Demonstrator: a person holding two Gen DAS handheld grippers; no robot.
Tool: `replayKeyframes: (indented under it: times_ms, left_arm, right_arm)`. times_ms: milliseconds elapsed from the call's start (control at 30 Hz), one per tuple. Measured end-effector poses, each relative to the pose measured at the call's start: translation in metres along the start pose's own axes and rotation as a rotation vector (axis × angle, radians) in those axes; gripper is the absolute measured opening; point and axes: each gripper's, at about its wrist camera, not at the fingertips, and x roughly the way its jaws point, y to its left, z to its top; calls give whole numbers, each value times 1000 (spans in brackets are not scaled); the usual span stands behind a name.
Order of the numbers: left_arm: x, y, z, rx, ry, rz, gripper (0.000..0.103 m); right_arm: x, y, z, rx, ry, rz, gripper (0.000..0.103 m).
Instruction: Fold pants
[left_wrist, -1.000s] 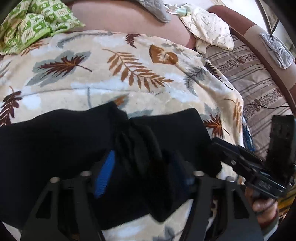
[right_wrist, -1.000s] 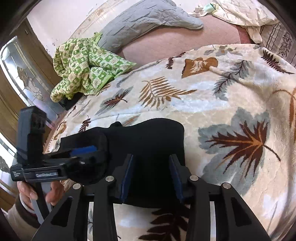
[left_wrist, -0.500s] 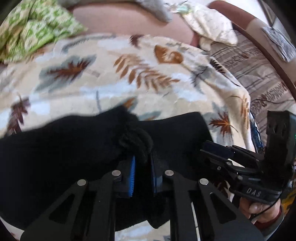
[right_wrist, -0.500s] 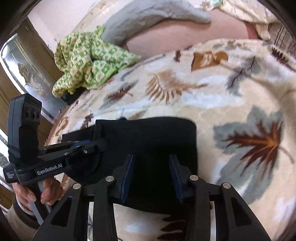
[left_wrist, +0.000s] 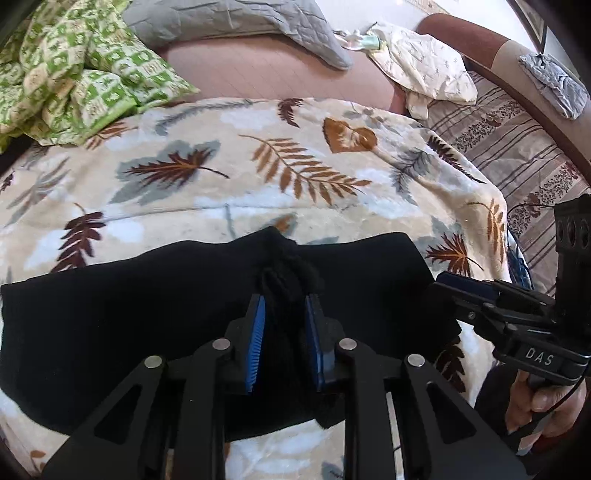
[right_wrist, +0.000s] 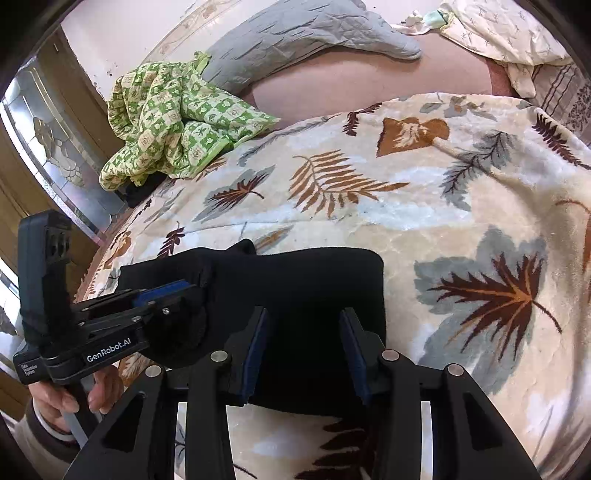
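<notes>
- Lying flat on the blanket (left_wrist: 258, 177), the black pants (left_wrist: 129, 302) stretch from the left edge of the left wrist view to a squared end at right, near the blanket's drop-off.
- Broad bare blanket lies beyond the pants; a green quilt (right_wrist: 173, 118) and a grey pillow (right_wrist: 306, 33) sit well apart at the far side.
- From the near side, the left gripper (left_wrist: 284, 306) reaches in, its blue pads (left_wrist: 256, 332) clamped on a bunched ridge of pants at mid-length.
- Over the squared end hangs the right gripper (right_wrist: 303, 321), jaws apart, pants beneath and between them; whether the fingers touch the cloth, I cannot tell.
- Each gripper shows in the other's view, the left hand (right_wrist: 70, 398) and right hand (left_wrist: 535, 402) gripping the handles from below.
</notes>
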Motion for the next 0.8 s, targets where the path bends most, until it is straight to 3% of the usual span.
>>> replayKeyframes:
  times_ms: [100, 300, 533, 800]
  left_arm:
    - [-5, 3, -4, -6, -11, 14, 29]
    - [-13, 5, -9, -28, -19, 8, 31]
    - [-6, -3, -13, -23, -7, 6, 33]
    - [1, -4, -20, -28, 17, 6, 33]
  right_arm:
    - [4, 8, 0, -20, 10, -11, 42]
    - [9, 6, 7, 45, -36, -42, 42]
    - [45, -2, 15, 65, 42, -99, 43]
    - [18, 12, 6, -17, 40, -109, 43]
